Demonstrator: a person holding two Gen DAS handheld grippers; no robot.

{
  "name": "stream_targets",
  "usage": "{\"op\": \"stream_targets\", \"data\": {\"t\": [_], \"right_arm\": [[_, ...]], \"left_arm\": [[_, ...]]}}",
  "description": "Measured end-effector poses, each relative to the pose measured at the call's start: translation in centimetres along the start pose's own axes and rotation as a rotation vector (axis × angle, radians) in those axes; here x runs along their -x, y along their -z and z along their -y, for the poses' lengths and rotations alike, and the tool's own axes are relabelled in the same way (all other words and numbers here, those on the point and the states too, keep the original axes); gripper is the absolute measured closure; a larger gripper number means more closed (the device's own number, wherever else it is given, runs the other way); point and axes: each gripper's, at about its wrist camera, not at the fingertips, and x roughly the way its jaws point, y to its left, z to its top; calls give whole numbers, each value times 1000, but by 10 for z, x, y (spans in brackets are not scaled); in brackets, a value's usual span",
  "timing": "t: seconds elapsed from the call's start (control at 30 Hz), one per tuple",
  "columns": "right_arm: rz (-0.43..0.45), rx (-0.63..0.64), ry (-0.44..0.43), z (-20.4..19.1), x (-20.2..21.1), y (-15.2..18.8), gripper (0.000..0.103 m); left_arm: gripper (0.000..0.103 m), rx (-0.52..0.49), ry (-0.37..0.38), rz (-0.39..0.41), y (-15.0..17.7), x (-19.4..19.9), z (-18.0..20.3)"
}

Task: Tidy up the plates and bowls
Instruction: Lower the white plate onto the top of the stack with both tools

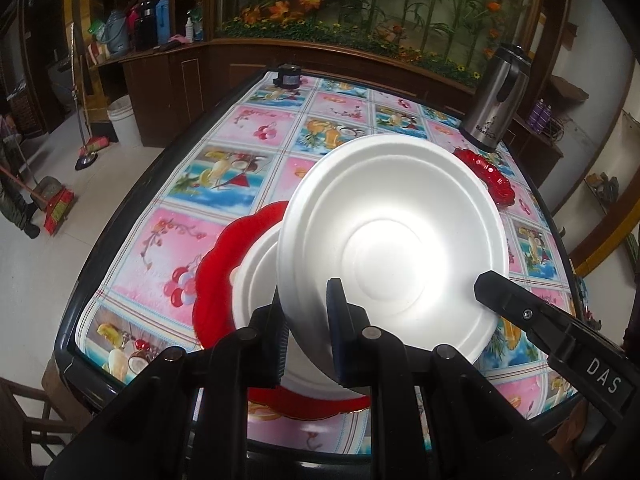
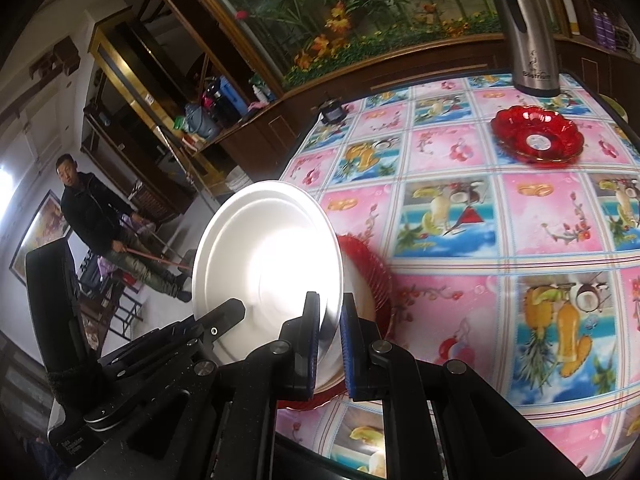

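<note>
A white foam bowl (image 1: 394, 240) is held tilted above the table, its hollow facing the cameras. My left gripper (image 1: 310, 332) is shut on its near rim. My right gripper (image 2: 330, 344) is shut on the rim at the other side, and its finger (image 1: 516, 304) shows in the left wrist view. The bowl also shows in the right wrist view (image 2: 266, 264). Under it a second white bowl (image 1: 258, 280) sits in a large red plate (image 1: 224, 264). A small red glass dish (image 2: 534, 136) stands further back on the table.
A steel thermos jug (image 2: 524, 28) stands at the table's far edge, next to the small red dish. A small black device (image 1: 287, 76) sits at the far left corner. The table (image 1: 224, 172) has a fruit-pattern cloth. A person (image 2: 100, 228) with a broom stands on the floor left.
</note>
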Motion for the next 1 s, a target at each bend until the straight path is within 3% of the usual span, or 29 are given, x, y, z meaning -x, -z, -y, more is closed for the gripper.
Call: {"op": "stream_targets", "data": {"t": [0.33,1.0], "right_arm": [[-38,15,-11,-13,-14,2,93],[-114,-21,-2,2,-38,7,93]], "left_arm": [[88,23,0,-32,2,-5,-15],[88,5,-21,-72,11,-22,-13]]}}
